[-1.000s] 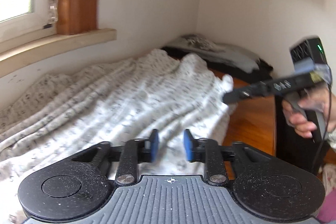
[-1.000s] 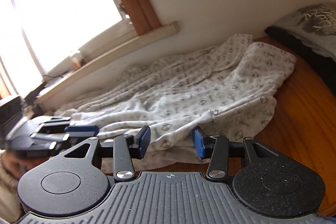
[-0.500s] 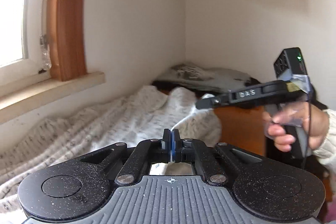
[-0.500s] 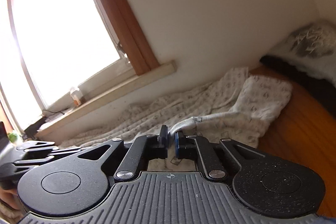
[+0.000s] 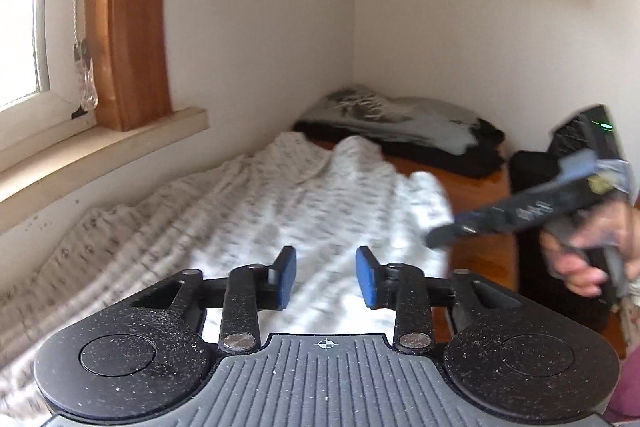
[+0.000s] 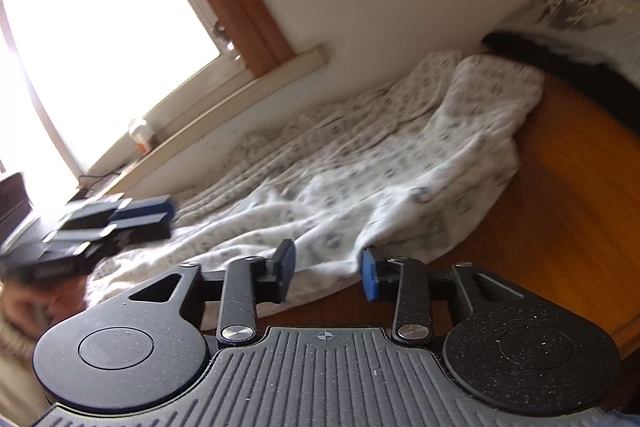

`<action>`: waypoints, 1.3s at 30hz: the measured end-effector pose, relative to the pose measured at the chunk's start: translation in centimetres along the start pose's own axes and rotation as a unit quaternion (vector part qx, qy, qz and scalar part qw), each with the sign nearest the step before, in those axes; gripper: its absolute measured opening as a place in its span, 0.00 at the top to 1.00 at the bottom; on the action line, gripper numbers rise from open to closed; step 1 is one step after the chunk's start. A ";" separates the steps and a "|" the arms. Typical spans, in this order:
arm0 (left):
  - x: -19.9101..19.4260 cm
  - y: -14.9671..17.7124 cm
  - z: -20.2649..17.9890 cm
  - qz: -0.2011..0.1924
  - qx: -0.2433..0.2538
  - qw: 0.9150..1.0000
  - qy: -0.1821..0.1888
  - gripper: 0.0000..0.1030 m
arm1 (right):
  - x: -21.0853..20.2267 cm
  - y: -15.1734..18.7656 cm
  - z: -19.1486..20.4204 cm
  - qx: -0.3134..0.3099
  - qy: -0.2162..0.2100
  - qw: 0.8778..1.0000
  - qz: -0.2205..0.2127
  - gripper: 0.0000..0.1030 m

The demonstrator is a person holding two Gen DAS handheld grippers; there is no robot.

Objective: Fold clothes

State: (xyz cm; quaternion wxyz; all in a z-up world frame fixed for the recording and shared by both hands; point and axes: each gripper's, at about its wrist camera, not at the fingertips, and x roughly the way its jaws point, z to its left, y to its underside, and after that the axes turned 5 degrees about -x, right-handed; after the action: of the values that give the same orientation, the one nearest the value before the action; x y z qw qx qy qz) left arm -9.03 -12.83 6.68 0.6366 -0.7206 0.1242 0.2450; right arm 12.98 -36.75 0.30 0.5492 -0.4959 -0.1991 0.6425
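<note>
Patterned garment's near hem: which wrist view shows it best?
Right wrist view: the patterned garment shows its near hem lying on the wooden tabletop. In the left wrist view the garment is blurred, its near hem hidden behind the gripper body.

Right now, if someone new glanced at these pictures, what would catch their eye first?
Probably the rumpled white patterned garment, spread over the wooden surface under the windowsill. Next, the two handheld grippers: the left gripper and the right gripper each hover at the garment's near edge, jaws opening with nothing between them. In the far corner, a grey printed garment lies on dark clothing.
</note>
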 end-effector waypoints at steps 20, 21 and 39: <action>6.4 -0.7 8.1 0.030 -0.048 0.997 0.057 0.74 | 1.1 0.6 0.9 -0.011 0.066 0.997 -0.024 0.87; 5.9 -0.8 8.2 0.019 -0.050 0.997 0.058 0.75 | 1.3 0.7 1.0 -0.019 0.073 0.997 -0.021 0.86; 6.4 0.0 7.9 0.041 -0.033 0.996 0.066 0.81 | 1.6 1.0 1.3 0.029 0.085 0.993 -0.073 0.78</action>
State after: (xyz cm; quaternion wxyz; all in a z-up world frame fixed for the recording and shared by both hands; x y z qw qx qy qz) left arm -5.16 -4.22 2.91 0.5921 -0.7503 0.1867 0.2271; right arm 11.51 -35.23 -0.61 0.6239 -0.5163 -0.1690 0.5618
